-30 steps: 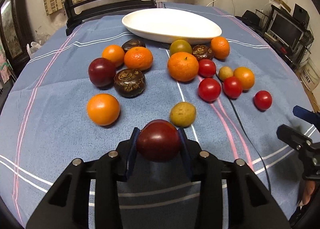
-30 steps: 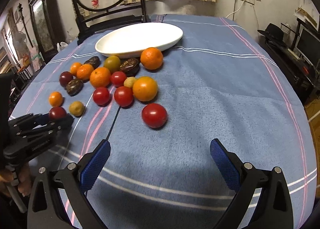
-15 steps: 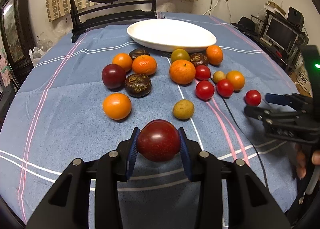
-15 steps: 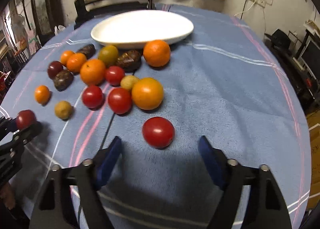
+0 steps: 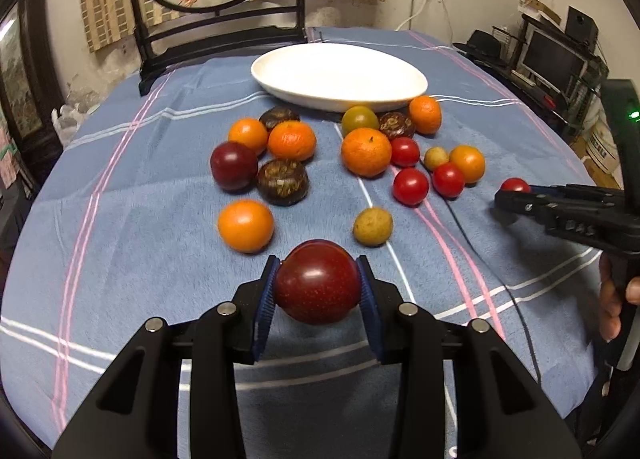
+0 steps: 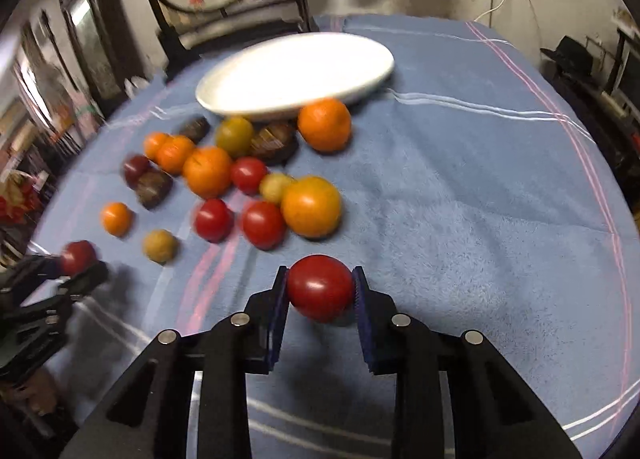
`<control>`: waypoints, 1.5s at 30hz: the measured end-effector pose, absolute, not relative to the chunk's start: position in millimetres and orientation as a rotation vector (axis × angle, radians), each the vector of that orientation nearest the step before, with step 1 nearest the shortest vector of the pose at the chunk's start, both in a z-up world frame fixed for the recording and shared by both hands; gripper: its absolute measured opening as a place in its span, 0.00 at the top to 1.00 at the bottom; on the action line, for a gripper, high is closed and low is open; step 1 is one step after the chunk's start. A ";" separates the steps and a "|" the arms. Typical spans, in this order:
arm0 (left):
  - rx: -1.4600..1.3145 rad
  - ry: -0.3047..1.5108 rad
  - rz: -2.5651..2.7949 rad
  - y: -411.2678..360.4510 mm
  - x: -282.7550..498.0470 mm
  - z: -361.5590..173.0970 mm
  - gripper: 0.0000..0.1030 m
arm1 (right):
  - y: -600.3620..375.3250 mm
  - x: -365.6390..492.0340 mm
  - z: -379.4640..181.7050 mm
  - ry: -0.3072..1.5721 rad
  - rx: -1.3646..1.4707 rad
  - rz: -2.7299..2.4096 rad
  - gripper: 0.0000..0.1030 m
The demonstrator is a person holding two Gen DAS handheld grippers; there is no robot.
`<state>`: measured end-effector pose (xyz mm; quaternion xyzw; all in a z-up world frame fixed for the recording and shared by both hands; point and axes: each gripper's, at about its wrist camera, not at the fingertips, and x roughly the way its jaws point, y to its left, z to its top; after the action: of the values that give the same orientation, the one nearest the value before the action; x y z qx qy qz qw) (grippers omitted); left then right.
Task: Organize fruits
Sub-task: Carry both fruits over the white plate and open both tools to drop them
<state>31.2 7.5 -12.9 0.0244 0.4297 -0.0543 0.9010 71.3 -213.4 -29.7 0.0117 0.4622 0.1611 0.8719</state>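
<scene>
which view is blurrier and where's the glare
Right wrist view is blurrier: the loose fruit and white plate smear with motion, while the red tomato in the right gripper stays sharp. Left wrist view is crisp; the plate is overexposed, and a small highlight sits on the dark red plum in the left gripper.

My left gripper [image 5: 318, 283] pinches a plum [image 5: 318, 282]; my right gripper [image 6: 320, 289] clamps a tomato [image 6: 320, 287], both held level.
</scene>
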 end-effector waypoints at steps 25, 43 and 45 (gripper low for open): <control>0.082 1.038 -0.059 -23.4 300.9 -19.9 0.63 | -133.6 266.4 -25.6 0.953 -0.163 0.332 0.67; 0.088 0.792 -0.032 10.1 151.2 47.1 0.08 | -169.9 141.8 19.8 0.792 -0.164 0.355 0.10; 0.079 0.797 -0.027 13.5 132.8 41.4 0.07 | -169.9 117.4 14.3 0.792 -0.169 0.351 0.10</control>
<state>132.8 13.5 41.4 0.0386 0.3879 -0.0130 0.9208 117.4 -169.9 14.3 -0.0820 0.3834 0.1698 0.9041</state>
